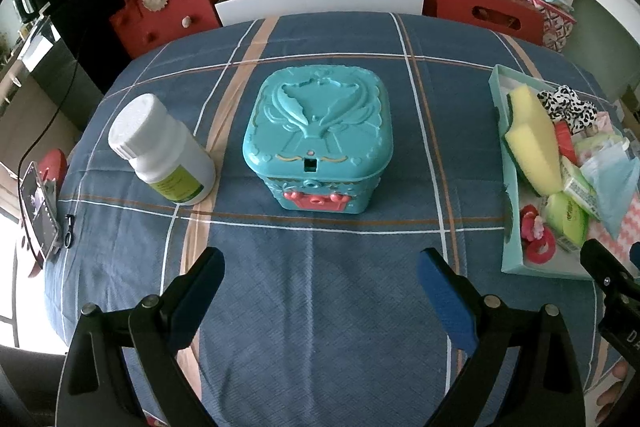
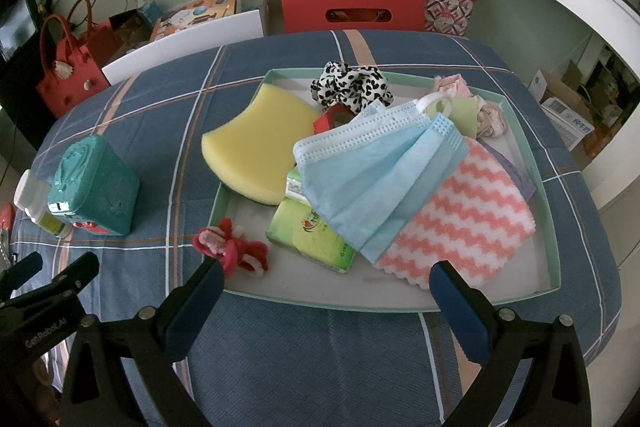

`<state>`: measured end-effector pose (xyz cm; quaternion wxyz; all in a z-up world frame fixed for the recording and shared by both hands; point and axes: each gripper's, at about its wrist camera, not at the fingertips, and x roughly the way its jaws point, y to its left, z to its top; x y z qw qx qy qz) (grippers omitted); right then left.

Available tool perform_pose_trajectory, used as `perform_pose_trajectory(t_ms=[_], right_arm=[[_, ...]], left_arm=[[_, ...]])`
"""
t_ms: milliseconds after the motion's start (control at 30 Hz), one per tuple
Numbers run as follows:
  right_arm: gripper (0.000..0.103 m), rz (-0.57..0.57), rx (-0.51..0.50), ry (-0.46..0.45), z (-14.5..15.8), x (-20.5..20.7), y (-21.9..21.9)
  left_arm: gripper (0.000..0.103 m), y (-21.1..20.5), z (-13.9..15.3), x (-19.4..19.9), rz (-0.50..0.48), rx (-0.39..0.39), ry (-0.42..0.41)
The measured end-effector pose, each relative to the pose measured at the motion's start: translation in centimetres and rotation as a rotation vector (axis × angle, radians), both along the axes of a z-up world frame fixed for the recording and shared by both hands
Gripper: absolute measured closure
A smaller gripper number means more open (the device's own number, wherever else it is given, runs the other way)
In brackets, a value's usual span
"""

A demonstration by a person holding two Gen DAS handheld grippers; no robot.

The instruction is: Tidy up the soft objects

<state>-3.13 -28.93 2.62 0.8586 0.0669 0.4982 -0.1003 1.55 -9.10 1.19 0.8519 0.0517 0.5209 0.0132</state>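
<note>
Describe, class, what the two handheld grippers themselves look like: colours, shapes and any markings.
Both match. The left gripper and the right gripper each have two black angular arms with triangular cut-outs, silver round pivot bolts, and blue pads lining the inner faces of the fingers. White lettering reading GenRobot.AI runs along the left gripper's black body, seen in the right wrist view. No cables or sleeves show.

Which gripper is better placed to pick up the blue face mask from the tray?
Right. The right gripper is open at the tray's near edge, facing the face mask. The left gripper faces the teal box.
</note>
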Motion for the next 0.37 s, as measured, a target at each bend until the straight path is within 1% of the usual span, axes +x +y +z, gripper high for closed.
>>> perform_pose_trajectory(t_ms=[200,300,367], right_arm=[[0.0,0.0,0.0,0.0,-0.03,-0.01,-0.03],[0.0,0.0,0.0,0.0,-0.02,-0.01,-0.03],[0.0,-0.001,-0.001,0.0,-0.04,-0.08,-0.07]], left_arm=[[0.006,-0.08,0.05,-0.07,0.0,0.0,0.0],[0.006,0.0,0.25,-0.18,0.006,0.003,-0.014],[0.006,0.08,0.29,-0.12,0.002,-0.011,-0.011]])
